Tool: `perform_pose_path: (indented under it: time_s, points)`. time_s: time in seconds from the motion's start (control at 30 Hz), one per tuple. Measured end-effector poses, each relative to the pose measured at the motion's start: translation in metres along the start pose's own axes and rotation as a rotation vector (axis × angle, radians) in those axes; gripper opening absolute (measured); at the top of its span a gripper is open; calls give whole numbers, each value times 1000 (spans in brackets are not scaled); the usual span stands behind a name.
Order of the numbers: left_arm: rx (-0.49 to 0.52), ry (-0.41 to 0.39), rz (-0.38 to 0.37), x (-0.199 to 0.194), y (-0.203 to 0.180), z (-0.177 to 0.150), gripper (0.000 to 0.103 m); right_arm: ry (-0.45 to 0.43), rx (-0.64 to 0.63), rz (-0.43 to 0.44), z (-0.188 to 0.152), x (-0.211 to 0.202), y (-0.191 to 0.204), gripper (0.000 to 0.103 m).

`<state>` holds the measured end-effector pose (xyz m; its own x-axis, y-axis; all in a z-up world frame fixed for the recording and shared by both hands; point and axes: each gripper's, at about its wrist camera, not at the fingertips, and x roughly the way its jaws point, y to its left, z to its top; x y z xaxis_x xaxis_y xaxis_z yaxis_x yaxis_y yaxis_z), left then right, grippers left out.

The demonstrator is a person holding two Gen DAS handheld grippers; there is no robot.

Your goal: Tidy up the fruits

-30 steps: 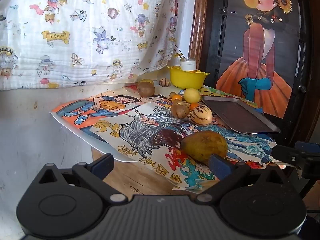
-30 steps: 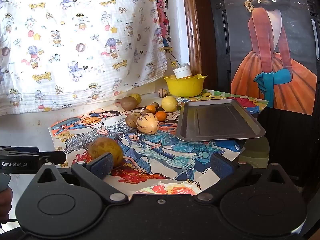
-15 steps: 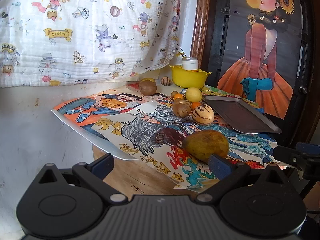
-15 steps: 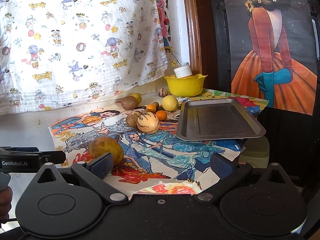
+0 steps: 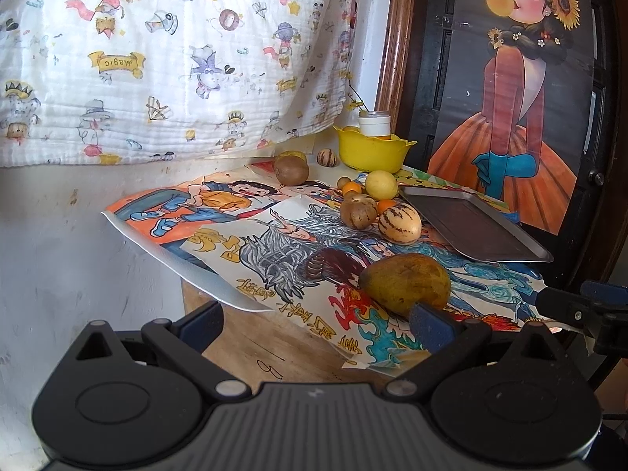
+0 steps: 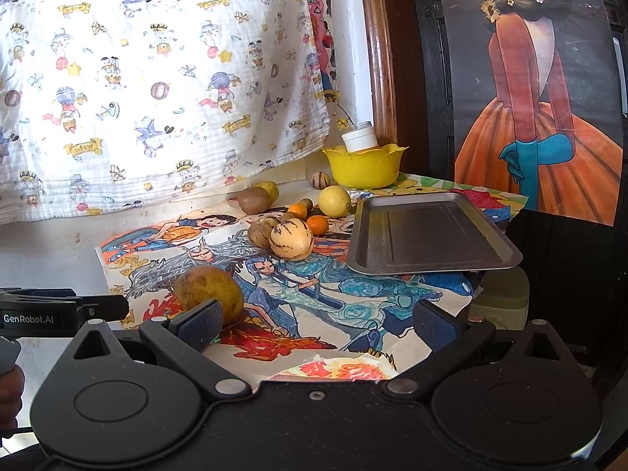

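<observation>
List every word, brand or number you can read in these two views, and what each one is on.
"GenRobot.AI": white print on the side of the left gripper, seen in the right wrist view.
"magic": on yellow banners printed on the hanging cloth; reversed in the left wrist view.
Yellow characters along the front edge of the cartoon poster: too stylised to read.
Pen marks on the bare wooden tabletop: illegible.
</observation>
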<state>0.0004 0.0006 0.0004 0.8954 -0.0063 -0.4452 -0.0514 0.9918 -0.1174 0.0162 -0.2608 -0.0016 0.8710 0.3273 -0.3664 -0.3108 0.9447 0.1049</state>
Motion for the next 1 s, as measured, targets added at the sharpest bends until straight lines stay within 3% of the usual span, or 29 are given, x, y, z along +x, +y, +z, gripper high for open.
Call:
perform_pose_path:
  time_s: [1.0]
  points:
    - [-6,3,-2,0,6,-6,103,2,-1,-1,-1,0,1,103]
